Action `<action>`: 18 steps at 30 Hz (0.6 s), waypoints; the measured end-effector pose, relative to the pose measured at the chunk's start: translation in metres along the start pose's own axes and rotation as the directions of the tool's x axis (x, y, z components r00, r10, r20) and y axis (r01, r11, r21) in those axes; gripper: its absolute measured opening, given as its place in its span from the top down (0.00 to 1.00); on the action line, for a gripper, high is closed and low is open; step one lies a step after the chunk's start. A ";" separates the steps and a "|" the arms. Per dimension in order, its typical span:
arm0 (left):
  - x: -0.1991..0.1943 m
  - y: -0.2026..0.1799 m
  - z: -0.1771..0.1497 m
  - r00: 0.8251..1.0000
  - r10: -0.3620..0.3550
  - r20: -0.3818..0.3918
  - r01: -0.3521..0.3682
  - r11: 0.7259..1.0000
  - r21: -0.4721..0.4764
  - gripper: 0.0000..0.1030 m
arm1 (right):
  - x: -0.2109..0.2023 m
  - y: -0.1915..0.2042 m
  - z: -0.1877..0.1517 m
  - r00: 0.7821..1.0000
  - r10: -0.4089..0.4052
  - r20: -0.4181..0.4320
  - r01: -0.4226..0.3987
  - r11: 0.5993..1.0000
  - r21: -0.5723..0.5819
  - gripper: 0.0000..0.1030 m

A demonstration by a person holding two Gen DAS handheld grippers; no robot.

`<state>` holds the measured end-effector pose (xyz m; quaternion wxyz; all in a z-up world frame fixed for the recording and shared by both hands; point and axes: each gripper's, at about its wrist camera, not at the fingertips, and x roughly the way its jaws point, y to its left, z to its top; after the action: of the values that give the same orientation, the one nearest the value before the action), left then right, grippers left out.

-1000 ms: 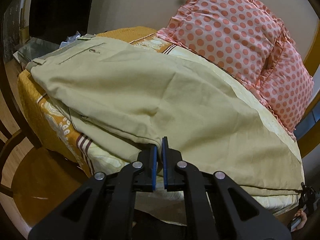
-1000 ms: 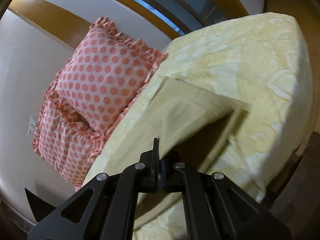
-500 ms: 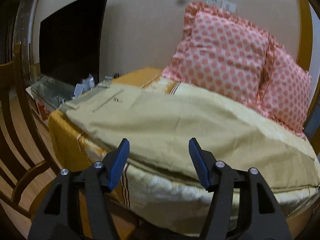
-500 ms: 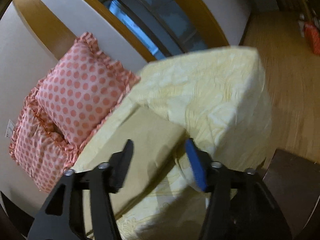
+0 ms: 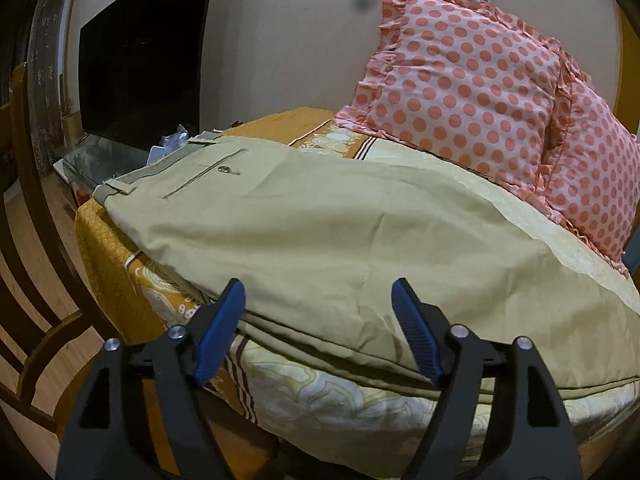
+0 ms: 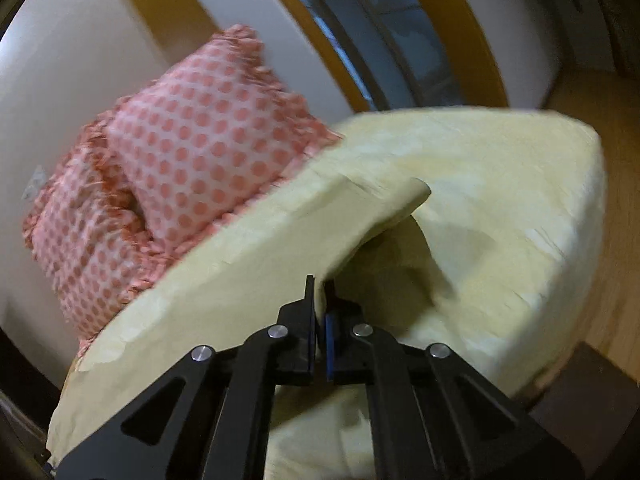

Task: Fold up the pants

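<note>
Khaki pants (image 5: 320,224) lie folded lengthwise across the bed, waistband and back pocket at the far left. My left gripper (image 5: 318,330) is open and empty, just short of the pants' near edge at the bed's front. My right gripper (image 6: 319,312) is shut on the near edge of the pants' leg end (image 6: 280,248) and holds it lifted off the bed, so the cloth arches with a dark gap beneath. The right wrist view is blurred.
Two pink polka-dot pillows (image 5: 480,108) lean on the wall behind the bed (image 5: 360,396); they also show in the right wrist view (image 6: 192,168). A wooden chair (image 5: 36,280) stands at left. A dark TV (image 5: 140,80) and glass stand sit behind the waistband. Wooden floor lies right (image 6: 616,272).
My left gripper let go of the pants' edge, opened and drew back. My right gripper opened half a second ago and has shut again on the leg end, lifting it.
</note>
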<state>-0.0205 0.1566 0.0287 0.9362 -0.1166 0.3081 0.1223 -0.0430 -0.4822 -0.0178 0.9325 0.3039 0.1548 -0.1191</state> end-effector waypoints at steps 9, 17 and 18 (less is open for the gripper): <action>-0.012 0.013 0.006 0.998 0.021 0.052 -0.018 0.998 -0.062 0.25 | 0.015 0.218 -0.039 0.837 0.492 -0.241 -0.546 0.785 -0.293 0.97; -0.014 0.052 0.009 0.984 0.157 0.090 -0.146 0.982 -0.120 0.20 | 0.012 0.310 -0.184 0.594 0.344 -0.728 -0.784 0.449 -0.428 0.76; -0.013 0.056 0.009 0.982 0.167 0.091 -0.156 0.980 -0.124 0.20 | 0.007 0.306 -0.181 0.588 0.370 -0.719 -0.791 0.448 -0.416 0.56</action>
<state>-0.0428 0.2104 0.0356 0.9292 -0.1391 0.2612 0.2215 0.0207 -0.1331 0.0025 0.8670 -0.0229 0.3176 0.3833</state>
